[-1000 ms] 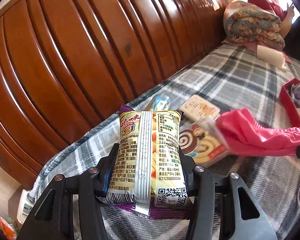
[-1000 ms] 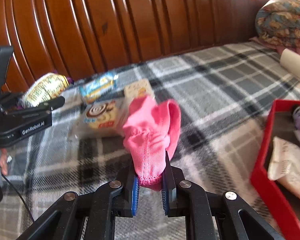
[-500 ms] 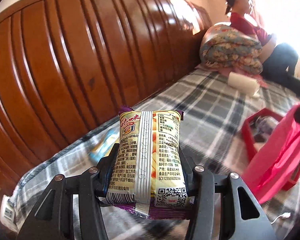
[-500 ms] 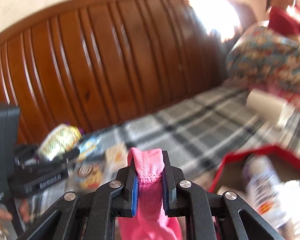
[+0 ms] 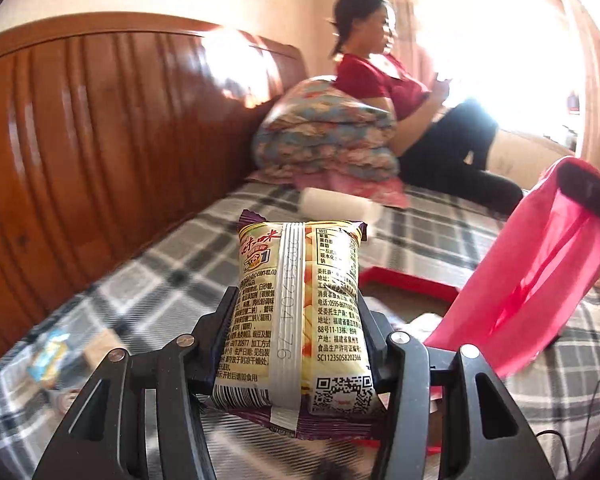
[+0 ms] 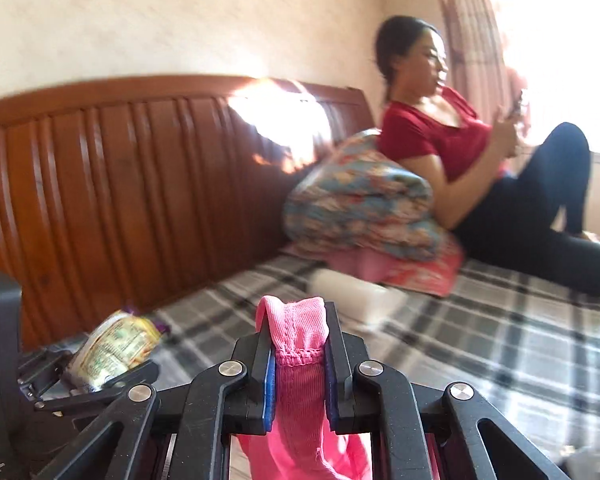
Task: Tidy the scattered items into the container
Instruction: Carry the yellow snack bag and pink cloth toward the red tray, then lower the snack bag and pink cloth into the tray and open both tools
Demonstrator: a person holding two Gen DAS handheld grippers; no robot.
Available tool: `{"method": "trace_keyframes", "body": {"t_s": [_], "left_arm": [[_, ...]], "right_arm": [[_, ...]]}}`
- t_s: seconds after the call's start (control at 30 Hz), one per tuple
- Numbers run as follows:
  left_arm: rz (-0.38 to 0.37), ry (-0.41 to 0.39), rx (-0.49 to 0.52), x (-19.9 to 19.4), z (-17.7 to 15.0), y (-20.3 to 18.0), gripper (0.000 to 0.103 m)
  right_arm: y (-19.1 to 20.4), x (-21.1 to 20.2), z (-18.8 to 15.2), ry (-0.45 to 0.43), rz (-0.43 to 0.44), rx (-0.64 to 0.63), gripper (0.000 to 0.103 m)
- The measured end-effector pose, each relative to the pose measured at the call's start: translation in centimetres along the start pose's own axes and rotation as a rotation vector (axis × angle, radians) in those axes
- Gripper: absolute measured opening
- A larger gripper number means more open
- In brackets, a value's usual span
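Observation:
My left gripper (image 5: 294, 312) is shut on a yellow and purple snack packet (image 5: 300, 312), held upright between its fingers above the plaid bed. Behind the packet lies the red container (image 5: 410, 282), only its far rim showing. My right gripper (image 6: 298, 346) is shut on a pink cloth (image 6: 298, 344) that hangs down below its jaws. In the left wrist view the same pink cloth (image 5: 540, 276) dangles at the right from the right gripper (image 5: 588, 192), over the container. The right wrist view shows the left gripper (image 6: 96, 372) with the packet (image 6: 116, 348) at lower left.
Small snack packs (image 5: 52, 354) lie on the plaid blanket (image 5: 172, 280) at lower left. A wooden headboard (image 5: 100, 140) runs along the left. A person (image 5: 420, 120) sits at the far end against a flowered quilt (image 5: 324, 136), with a white roll (image 5: 336, 206) in front.
Both grippers rose and swung right, away from the scattered snacks toward the red container. The pink cloth now hangs over the container. Each grip is unchanged.

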State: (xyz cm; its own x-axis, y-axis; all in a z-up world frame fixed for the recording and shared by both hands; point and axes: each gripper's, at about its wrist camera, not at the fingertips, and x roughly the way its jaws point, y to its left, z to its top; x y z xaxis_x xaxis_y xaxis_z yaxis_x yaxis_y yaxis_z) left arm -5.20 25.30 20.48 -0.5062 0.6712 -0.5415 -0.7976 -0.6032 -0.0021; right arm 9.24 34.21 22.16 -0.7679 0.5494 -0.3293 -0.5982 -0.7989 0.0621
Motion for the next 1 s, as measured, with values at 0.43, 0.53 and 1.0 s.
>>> {"method": "trace_keyframes", "body": {"t_s": [0.43, 0.53, 1.0], "left_arm": [[0.001, 0.314, 0.099, 10.0, -3.4, -7.8, 0.059], [0.025, 0.336, 0.101, 10.6, -3.8, -7.7, 0.071], [0.155, 0.194, 0.129, 7.2, -2.8, -6.2, 0.103]], "right_arm": [[-3.9, 9.7, -2.9, 0.275, -0.084, 0.075, 0.016], [-3.4, 12.4, -4.5, 0.352, -0.107, 0.046, 0.016], [-3.6, 14.4, -7.9, 0.398, -0.083, 0.036, 0.098]]}}
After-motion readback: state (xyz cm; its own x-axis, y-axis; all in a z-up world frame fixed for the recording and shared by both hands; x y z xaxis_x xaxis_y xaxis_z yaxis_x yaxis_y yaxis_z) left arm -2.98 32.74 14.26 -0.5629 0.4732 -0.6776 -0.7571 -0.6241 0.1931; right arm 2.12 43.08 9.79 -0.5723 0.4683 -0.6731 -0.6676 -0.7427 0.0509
